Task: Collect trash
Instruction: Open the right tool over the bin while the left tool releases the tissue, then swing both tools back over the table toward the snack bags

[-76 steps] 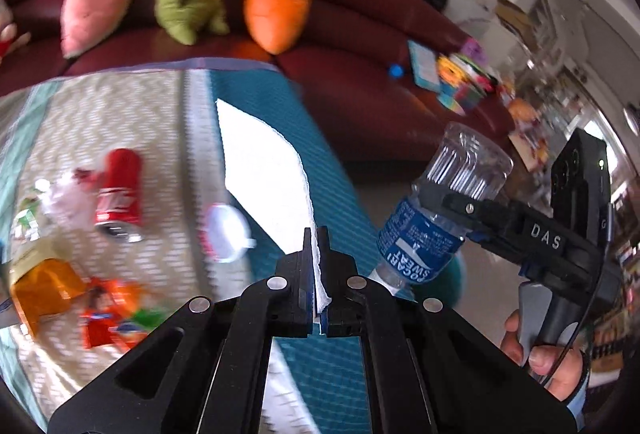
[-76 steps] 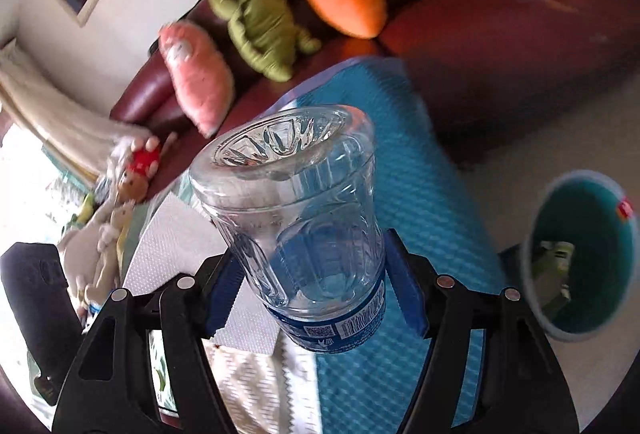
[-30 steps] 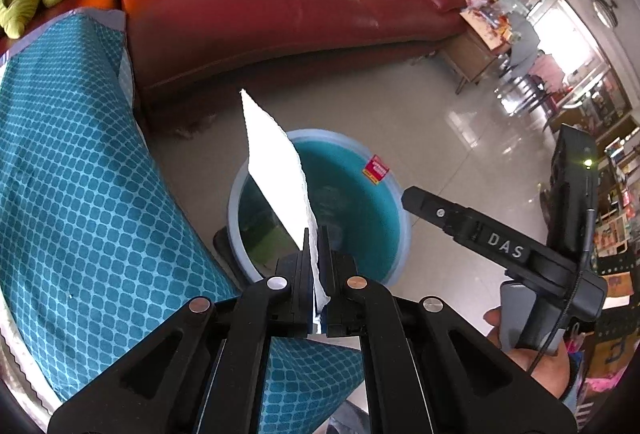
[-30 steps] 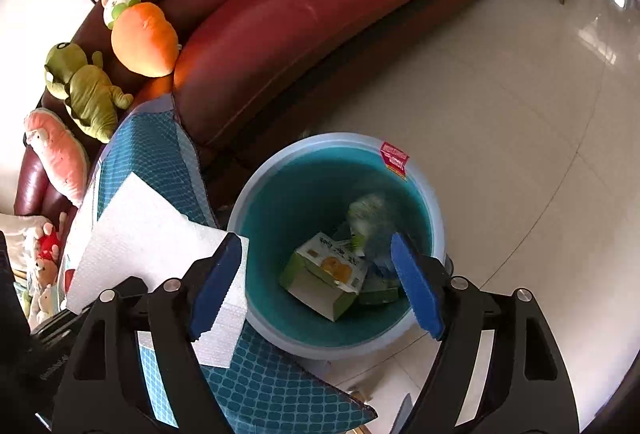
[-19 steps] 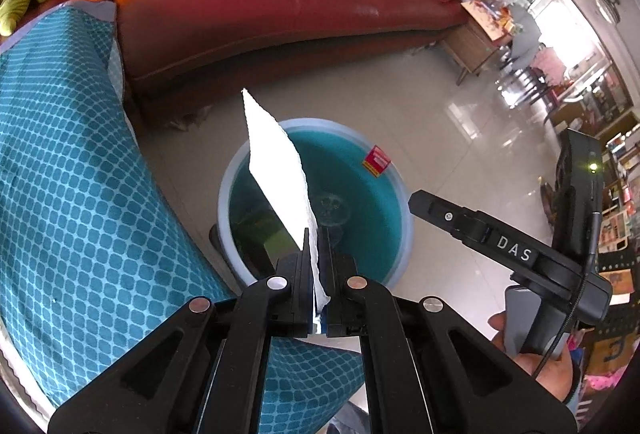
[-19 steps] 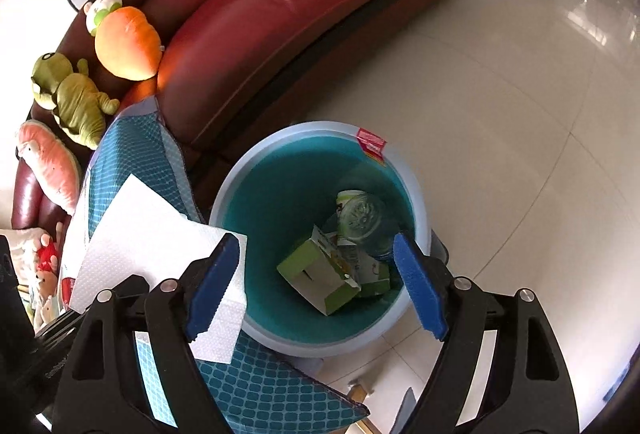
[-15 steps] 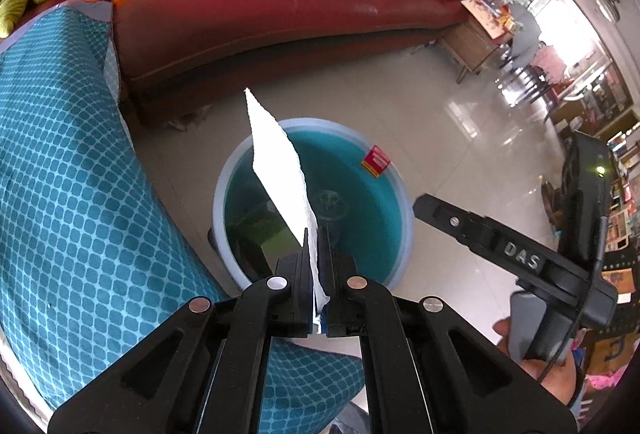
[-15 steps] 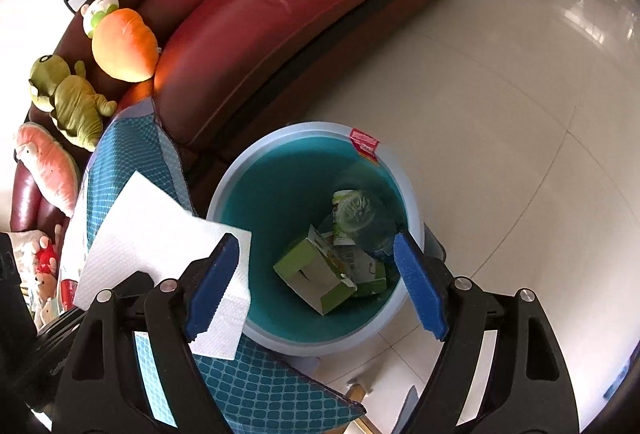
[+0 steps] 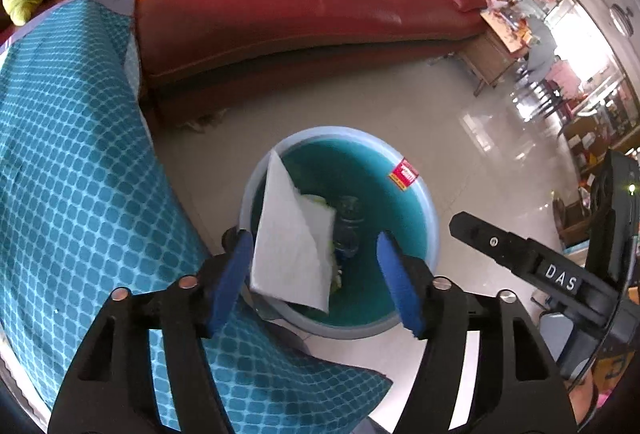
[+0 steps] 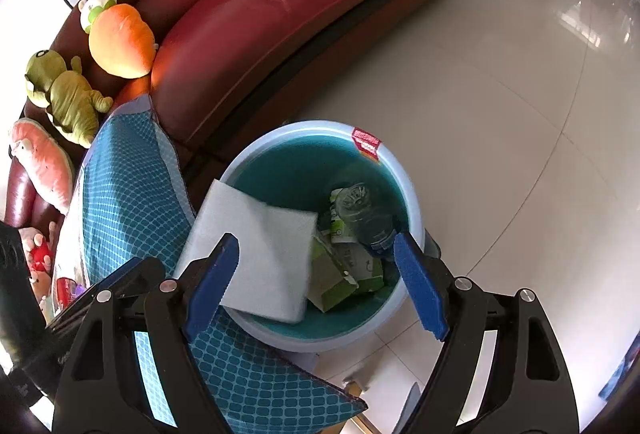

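A white paper napkin [image 9: 292, 250] drops loose over the near left rim of the teal trash bin [image 9: 340, 132]. My left gripper [image 9: 314, 240] hangs right above it with its jaws opening; the napkin is between the blue pads but neither pad touches it. In the right wrist view the napkin [image 10: 260, 246] lies tilted across the bin's rim [image 10: 316, 126]. My right gripper [image 10: 316, 242] is open and empty above the bin. Inside the bin lie a clear plastic bottle [image 10: 368, 218] and green cartons [image 10: 332, 282].
A table under a teal patterned cloth [image 9: 72, 194] presses against the bin's left side. A dark red sofa [image 10: 248, 14] runs behind, with plush toys [image 10: 120, 38] and books on it. Pale floor tiles [image 10: 500, 114] spread to the right of the bin.
The left jaws parted and let go of the napkin, which tipped from upright into the bin's mouth. The left gripper sank toward the bin. The right gripper, which dropped its bottle earlier, stayed open.
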{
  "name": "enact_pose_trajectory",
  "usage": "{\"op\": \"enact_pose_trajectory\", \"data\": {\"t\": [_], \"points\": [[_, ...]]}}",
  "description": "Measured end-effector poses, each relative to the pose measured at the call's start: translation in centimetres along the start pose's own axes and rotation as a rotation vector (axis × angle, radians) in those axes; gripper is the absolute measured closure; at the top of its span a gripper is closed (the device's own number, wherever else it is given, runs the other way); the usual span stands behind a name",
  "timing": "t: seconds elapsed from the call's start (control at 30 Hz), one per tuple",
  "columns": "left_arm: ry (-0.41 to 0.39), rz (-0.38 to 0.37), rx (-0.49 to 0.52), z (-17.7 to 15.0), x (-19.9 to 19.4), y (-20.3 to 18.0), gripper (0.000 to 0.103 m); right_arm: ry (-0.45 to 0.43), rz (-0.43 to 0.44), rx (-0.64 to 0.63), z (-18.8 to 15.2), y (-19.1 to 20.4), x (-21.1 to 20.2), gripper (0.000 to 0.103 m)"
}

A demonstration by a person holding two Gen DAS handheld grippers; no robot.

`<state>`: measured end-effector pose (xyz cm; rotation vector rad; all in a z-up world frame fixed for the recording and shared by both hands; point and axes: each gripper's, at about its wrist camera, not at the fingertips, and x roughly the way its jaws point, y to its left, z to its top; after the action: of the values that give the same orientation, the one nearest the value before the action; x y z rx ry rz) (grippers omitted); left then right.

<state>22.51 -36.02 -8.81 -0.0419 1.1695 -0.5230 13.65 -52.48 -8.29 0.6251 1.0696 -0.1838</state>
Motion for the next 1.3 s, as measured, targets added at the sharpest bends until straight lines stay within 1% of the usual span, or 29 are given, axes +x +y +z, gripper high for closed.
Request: {"op": "enact_pose_trajectory", "data": {"t": [0.33,0.37,0.57,0.63,0.8,1.03,1.27,1.3], "points": [[0.001,-0.002,-0.039,-2.3,-1.8,3.4,0.022,0.013,-0.027,-0.01,-0.7,1.6,0.0,0.025],[0.0,-0.003,-0.043,-2.5,-2.1,3.7,0.02,0.014,-0.029,-0.012,-0.9,1.9,0.0,0.025],[-0.021,-0.011,-0.061,-4.1,-4.5,5.6,0.015,0.013,-0.035,-0.037,-1.9,3.8,-0.9,0.025],[-0.029,-0.014,-0.073,-4.7,-5.5,6.4,0.014,0.01,-0.032,-0.047,-2.3,4.6,-1.2,0.024],[-0.061,0.004,-0.103,-6.2,-8.2,8.8,0.013,0.011,-0.017,-0.077,-3.6,6.8,-2.0,0.024],[-0.103,0.039,-0.15,-8.9,-12.1,12.9,0.013,0.025,0.019,-0.133,-5.9,11.0,-2.3,0.024],[-0.138,0.059,-0.203,-11.1,-15.6,16.4,0.012,0.039,0.038,-0.193,-8.1,15.2,-2.5,0.024],[-0.141,0.062,-0.21,-11.2,-15.9,16.4,0.012,0.043,0.04,-0.206,-8.5,16.0,-2.5,0.024]]}}
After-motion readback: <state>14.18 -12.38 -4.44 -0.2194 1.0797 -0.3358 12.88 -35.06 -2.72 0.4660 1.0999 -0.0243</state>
